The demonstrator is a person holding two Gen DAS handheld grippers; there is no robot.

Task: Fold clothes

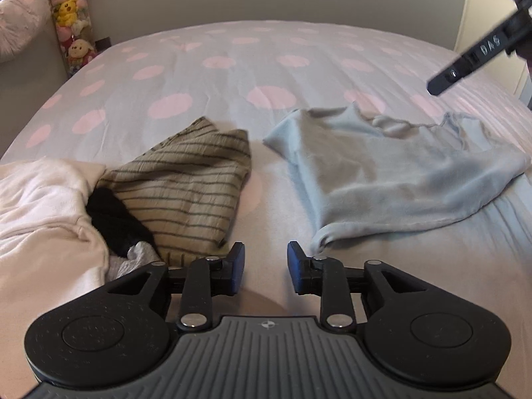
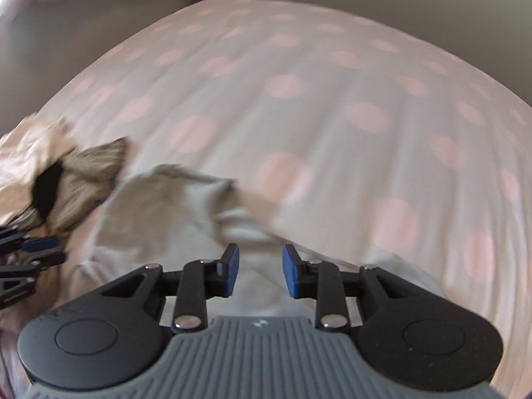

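A light blue top (image 1: 392, 179) lies spread and rumpled on the bed, right of centre in the left wrist view. It also shows, blurred, in the right wrist view (image 2: 166, 206). My left gripper (image 1: 266, 271) is open and empty, low over the sheet just short of the top's near hem. My right gripper (image 2: 260, 274) is open and empty above the top's right part; one of its fingers (image 1: 465, 63) shows at the upper right of the left wrist view. A striped beige garment (image 1: 186, 193) lies to the left of the top.
A pile of pale pink clothing (image 1: 43, 219) with a black item (image 1: 116, 226) lies at the left. The bed has a polka-dot sheet (image 1: 232, 76). Plush toys (image 1: 71, 20) hang by the far left wall. My left gripper's side (image 2: 26, 259) shows at the left edge.
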